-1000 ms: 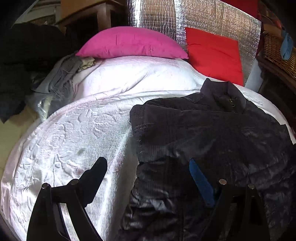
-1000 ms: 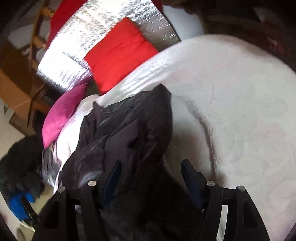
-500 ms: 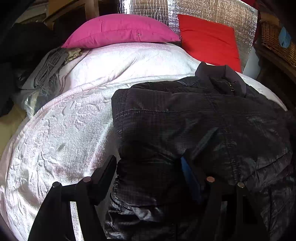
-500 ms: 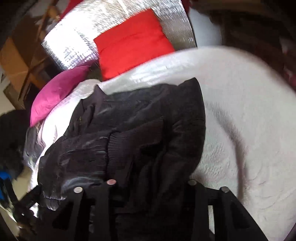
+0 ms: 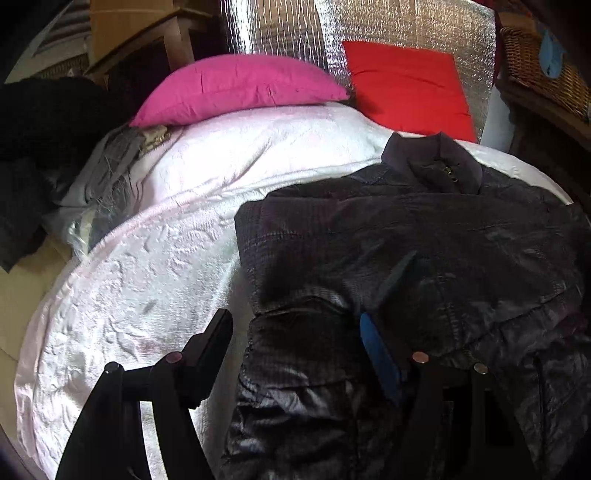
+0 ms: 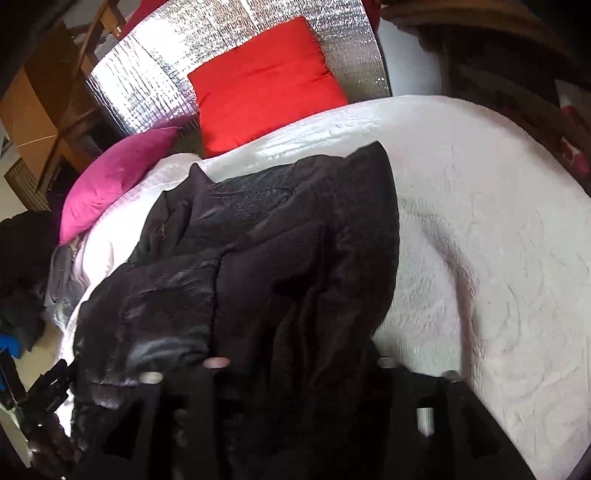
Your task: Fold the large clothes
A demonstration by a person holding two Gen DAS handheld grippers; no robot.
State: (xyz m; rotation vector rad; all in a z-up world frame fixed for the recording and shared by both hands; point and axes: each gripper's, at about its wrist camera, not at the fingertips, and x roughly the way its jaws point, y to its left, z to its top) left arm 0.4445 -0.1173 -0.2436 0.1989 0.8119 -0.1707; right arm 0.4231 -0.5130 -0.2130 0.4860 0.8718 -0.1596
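A dark padded jacket (image 5: 424,266) is spread on the white bedspread (image 5: 147,280) of the bed, its collar (image 5: 432,162) turned toward the head edge where a pink pillow (image 5: 236,88) and a red cushion (image 5: 406,85) are propped, with silver foil sheeting (image 5: 406,26) behind them. Both side panels are seen laid inward over the body, so the step in hand is judged to be the lengthwise narrowing of the garment, close to finished. The left hand-held gripper (image 5: 295,343) is held over the jacket's lower left edge with its jaws apart: one finger stands over the bedspread, the blue-padded one over the fabric, and nothing is pinched. The right hand-held gripper (image 6: 295,365) is placed at the jacket's lower right part; its jaws are opening, dark fabric lies between them, and whether the pads still press on that fabric cannot be told, since black fingers merge with black cloth. A heap of other clothes (image 5: 44,147) is seen at the bed's left edge. The next move is judged to call for the hem to be taken at both lower corners and carried toward the collar, evenly, so that the tucked panels are not dragged open
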